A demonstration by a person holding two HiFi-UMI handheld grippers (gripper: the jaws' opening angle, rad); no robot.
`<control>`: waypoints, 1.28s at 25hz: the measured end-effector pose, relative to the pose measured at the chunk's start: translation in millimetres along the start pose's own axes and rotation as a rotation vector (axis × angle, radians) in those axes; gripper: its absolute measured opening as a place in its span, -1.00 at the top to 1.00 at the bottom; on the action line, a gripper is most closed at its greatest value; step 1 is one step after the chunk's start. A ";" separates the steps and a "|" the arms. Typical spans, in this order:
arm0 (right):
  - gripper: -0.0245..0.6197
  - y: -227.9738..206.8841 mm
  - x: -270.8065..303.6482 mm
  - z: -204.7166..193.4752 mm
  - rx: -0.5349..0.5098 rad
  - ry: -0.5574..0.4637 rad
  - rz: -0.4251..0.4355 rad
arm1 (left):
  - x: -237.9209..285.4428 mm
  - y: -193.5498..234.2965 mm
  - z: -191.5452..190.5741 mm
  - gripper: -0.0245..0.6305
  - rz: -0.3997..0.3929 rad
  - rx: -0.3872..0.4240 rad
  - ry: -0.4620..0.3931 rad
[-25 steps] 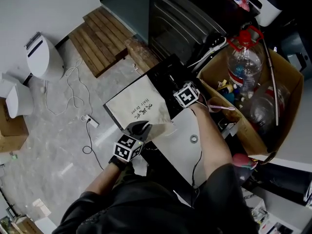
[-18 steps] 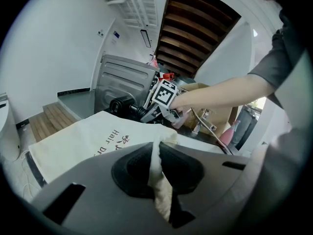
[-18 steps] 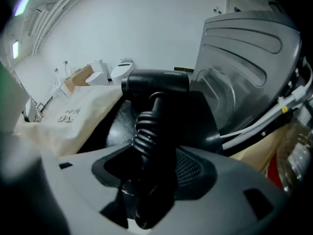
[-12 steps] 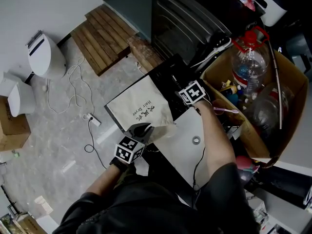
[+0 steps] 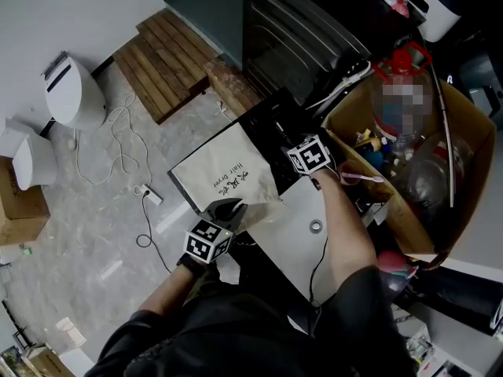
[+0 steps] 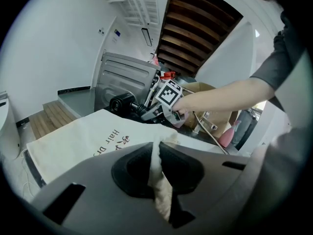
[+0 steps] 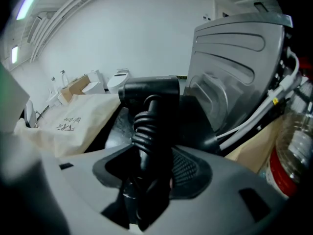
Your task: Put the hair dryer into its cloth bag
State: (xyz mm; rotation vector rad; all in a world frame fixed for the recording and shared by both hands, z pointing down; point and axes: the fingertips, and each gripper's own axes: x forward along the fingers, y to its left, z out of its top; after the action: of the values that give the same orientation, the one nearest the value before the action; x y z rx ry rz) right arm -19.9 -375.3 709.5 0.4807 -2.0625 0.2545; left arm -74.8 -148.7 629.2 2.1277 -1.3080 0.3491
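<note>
The person stands over the desk [image 5: 292, 225] with both arms reaching forward. The left arm is bent and stays close to the body, and the left tongs [image 6: 159, 159] point a bit downward. They are clenched on a fold of cloth at the near edge of the cloth bag [image 5: 224, 171]. The bag is cream with dark writing on it. It lies spread out flat at the left end of the desk, print side up, and a corner is bunched up where the tongs pinch it. The right forearm [image 5: 342, 230] stretches out bare across the white desk top, and the right hand tips its tongs steeply down. The right tongs [image 7: 150, 166] have just closed in a little and are grasping the handle of the hair dryer [image 7: 149, 93], which has its black cord wound round it. The hair dryer is black. It is just past the far side of the bag, outside it, with its round barrel sticking out ahead of the tongs. A cardboard box [image 5: 465, 128] full of things stands to the right.
</note>
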 end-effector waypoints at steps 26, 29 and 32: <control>0.26 16.3 -102.1 -10.1 0.121 -0.229 -0.081 | 1.4 7.8 11.4 0.85 0.021 0.011 0.003; 0.26 21.9 -119.6 -24.4 0.141 -0.232 -0.087 | 2.4 7.8 13.2 0.85 0.019 0.014 0.001; 0.26 28.5 -136.9 -41.7 0.158 -0.230 -0.097 | 4.0 8.3 14.5 0.85 0.017 0.018 0.001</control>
State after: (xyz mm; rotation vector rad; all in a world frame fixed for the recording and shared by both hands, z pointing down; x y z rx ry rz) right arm 62.4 -302.4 613.6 0.7339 -2.2441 0.3176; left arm -81.4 -163.3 622.9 2.1327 -1.3278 0.3704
